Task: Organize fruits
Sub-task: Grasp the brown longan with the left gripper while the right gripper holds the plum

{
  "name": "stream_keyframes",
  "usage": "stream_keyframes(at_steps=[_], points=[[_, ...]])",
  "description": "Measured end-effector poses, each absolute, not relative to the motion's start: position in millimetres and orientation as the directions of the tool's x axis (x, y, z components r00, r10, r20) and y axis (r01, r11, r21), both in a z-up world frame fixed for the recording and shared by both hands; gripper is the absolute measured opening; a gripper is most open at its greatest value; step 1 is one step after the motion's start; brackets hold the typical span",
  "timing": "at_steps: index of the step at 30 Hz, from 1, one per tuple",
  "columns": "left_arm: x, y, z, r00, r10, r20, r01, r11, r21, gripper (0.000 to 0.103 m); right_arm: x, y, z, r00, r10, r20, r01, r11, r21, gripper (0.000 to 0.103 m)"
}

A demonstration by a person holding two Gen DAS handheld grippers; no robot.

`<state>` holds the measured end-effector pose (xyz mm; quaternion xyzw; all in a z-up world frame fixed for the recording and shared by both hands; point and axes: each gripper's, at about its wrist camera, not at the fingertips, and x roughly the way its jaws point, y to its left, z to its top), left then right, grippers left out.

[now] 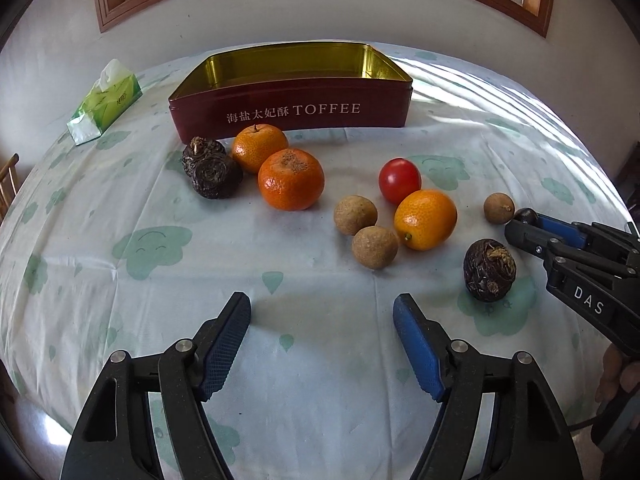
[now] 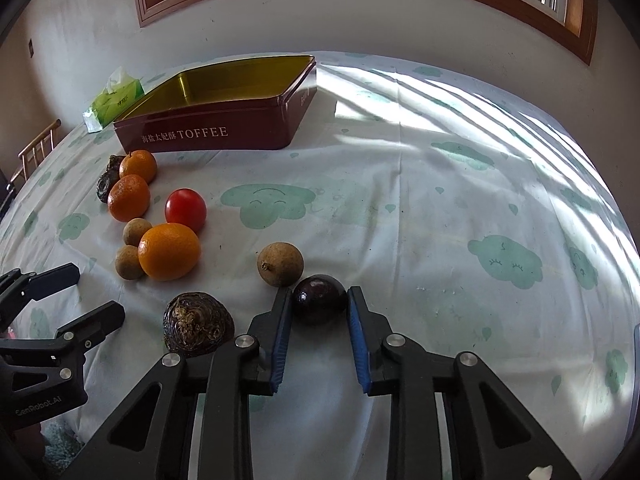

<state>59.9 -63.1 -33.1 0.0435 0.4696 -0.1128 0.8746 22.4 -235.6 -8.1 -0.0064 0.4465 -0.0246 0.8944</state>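
My right gripper (image 2: 319, 300): clamped on a dark smooth round fruit (image 2: 320, 298);
My left gripper (image 1: 322, 312): wide, nothing between;
Toffee tin (image 1: 292, 112): upright, lidless

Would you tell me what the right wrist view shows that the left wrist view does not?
Only the right wrist view shows the right gripper shut on the dark round fruit with both pads against it. Only the left wrist view shows the left gripper from behind, open over bare tablecloth. Both show the empty toffee tin, the tomato and the tissue pack.
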Motion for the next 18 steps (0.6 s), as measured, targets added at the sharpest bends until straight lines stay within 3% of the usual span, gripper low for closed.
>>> stream_keyframes(at_steps=[14,18], points=[[77.6,-78.2,-32.9,0.538,-0.177,-0.824,0.239,0.97,-0.052,0.066,10.1,-248.5,-7.5,0.606,-0.044,-0.794,0.076,0.997,0.003,0.026],[84.0,-80.0,-32.9,0.544,-0.175,-0.821,0.236,0.97,-0.051,0.059,10.3,-249.1,-7.7,0.609,-0.041,-0.792,0.077,0.997,0.008,0.026]])
